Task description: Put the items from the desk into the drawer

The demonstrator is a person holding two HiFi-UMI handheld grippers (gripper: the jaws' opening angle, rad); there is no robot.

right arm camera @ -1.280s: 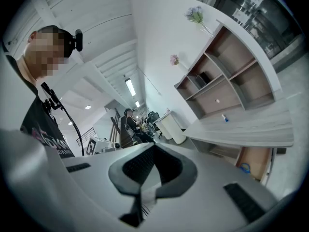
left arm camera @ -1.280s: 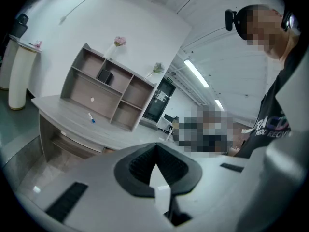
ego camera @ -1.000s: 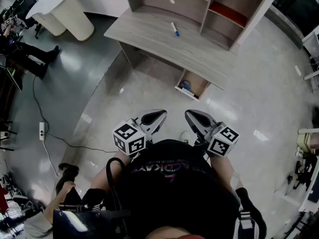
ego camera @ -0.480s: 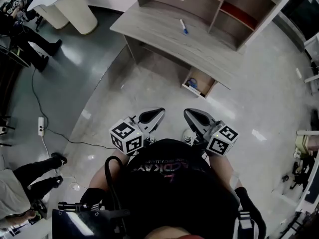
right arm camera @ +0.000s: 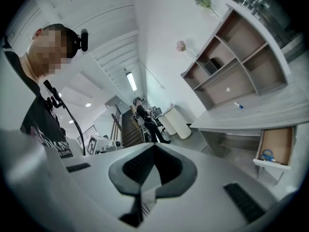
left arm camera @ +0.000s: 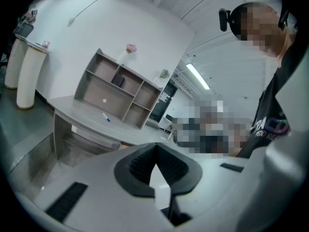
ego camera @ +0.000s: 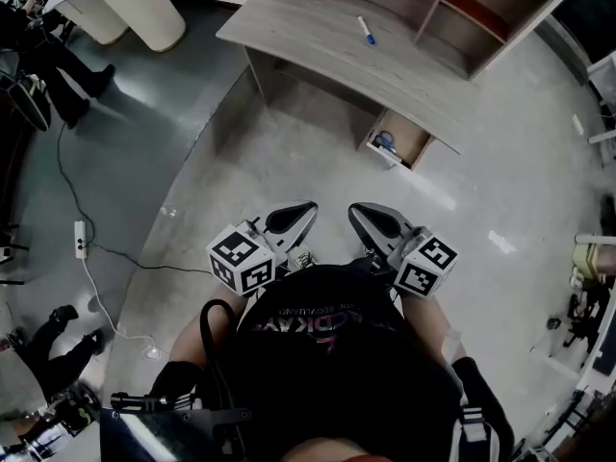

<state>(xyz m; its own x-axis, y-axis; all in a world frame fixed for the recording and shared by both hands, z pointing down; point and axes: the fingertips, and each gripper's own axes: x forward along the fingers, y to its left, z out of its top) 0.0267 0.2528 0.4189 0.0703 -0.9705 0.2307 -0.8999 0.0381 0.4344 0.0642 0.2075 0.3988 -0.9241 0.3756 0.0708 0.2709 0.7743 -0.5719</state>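
- Head view: your left gripper [ego camera: 294, 221] and right gripper [ego camera: 371, 221] sit side by side just in front of your chest, both aimed at the desk, well apart from it.
- Blue-capped marker [ego camera: 366, 30] lies alone on the grey tabletop [ego camera: 318, 41], in front of the shelf unit [ego camera: 462, 8].
- Drawer [ego camera: 397, 150] under the tabletop's right end is pulled open, with a blue item [ego camera: 384, 142] inside; too small to tell what it is.
- Power strip [ego camera: 81, 241] and its cable lie on the floor at left.
- Left gripper view: fingers [left arm camera: 137, 166] are closed tip to tip and grip nothing. Marker [left arm camera: 105, 117] is on the tabletop [left arm camera: 72, 108] far ahead, below the shelf unit [left arm camera: 116, 88].
- Right gripper view: fingers [right arm camera: 133, 170] are closed the same way, tips touching, no object held. Marker [right arm camera: 238, 105] is on the tabletop [right arm camera: 270, 111]; the open drawer [right arm camera: 276, 144] hangs below it with the blue item [right arm camera: 264, 155] at its bottom.
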